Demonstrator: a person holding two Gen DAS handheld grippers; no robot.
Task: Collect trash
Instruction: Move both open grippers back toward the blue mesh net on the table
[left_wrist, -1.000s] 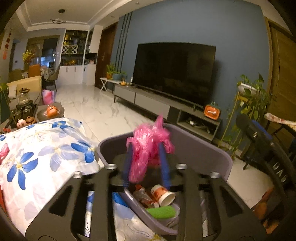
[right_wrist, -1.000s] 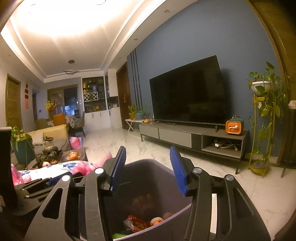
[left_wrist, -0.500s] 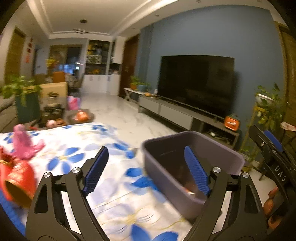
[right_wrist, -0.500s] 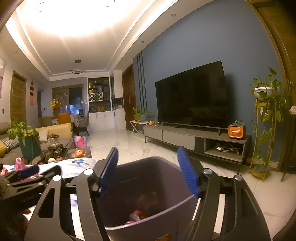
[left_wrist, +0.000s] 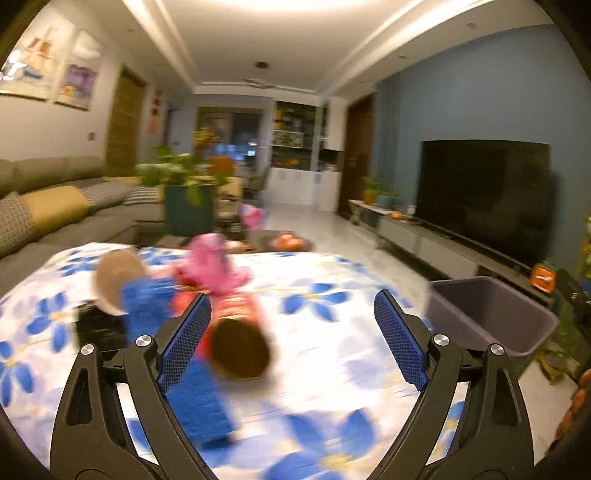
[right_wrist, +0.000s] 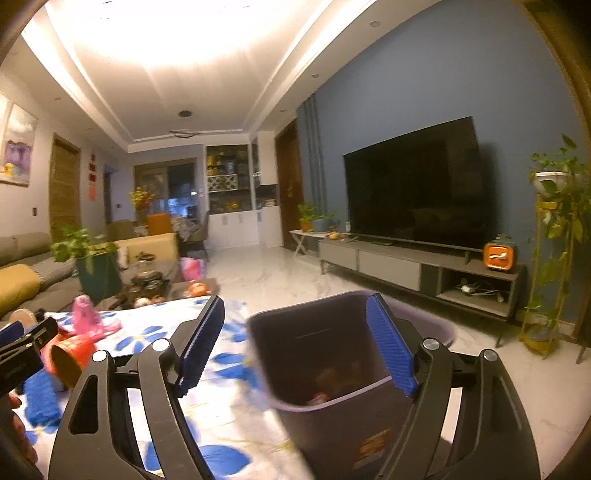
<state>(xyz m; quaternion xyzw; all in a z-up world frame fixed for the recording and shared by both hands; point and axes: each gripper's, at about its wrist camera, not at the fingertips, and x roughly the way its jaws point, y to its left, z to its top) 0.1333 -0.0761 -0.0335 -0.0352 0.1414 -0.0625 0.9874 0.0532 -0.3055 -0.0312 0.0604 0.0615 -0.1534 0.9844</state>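
Two hand-held grippers nearly level, left (left_wrist: 291, 328) opening over table, right (right_wrist: 295, 343) opening at bin (right_wrist: 332, 373)

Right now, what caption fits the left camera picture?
Open left gripper faces a red cup on the flowered tablecloth, purple bin nearby.

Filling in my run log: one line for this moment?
left gripper: opening, empty, over red cup | right gripper: opening, at bin | pink bag: on table

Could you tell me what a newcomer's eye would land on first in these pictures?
Probably the flowered tablecloth with its litter: a red cup lying on its side ahead of the opening left gripper, and a pink bag beyond it. Next, the grey bin at the table's edge, between the right gripper's opening jaws.
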